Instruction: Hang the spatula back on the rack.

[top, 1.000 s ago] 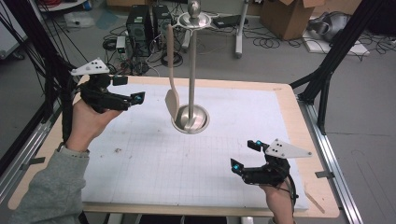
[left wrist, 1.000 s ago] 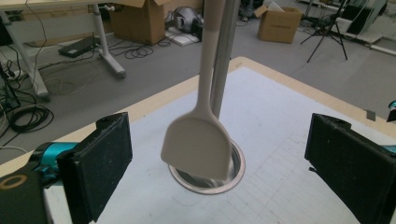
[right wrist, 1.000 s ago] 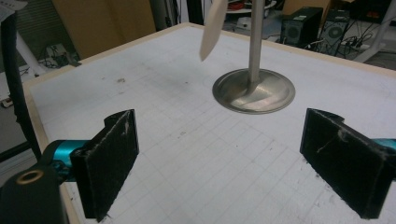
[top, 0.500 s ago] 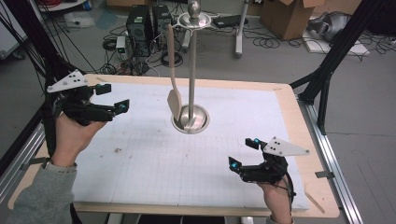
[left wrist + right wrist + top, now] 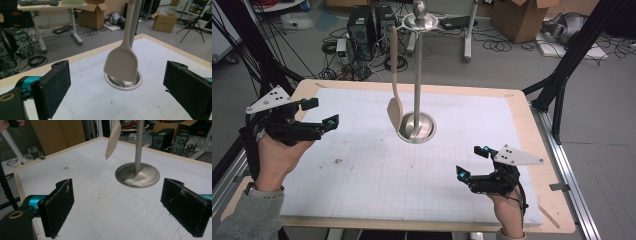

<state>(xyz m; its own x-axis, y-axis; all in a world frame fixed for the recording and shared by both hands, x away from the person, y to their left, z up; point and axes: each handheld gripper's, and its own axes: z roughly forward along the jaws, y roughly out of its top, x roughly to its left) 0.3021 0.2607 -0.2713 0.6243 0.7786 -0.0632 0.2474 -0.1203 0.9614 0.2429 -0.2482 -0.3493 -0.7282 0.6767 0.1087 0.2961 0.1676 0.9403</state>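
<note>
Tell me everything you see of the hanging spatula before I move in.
The spatula is pale beige, matte, plastic or silicone by the look. It has a long slim handle and a flat, broad blade with rounded corners. It hangs blade down from the top of the metal stand, beside the pole, with its blade just above the round base. Neither gripper touches it. How it hooks on cannot be made out.

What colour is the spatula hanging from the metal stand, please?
The spatula is pale beige, clearest in the left gripper view.

My left gripper (image 5: pixel 323 113) black, teal knobs behind its fingers (image 5: pixel 53 93), grey three-cornered plate above, grey sleeve (image 5: pixel 247 222), right gripper (image 5: pixel 472 161) alike, black cable trailing behind.
</note>
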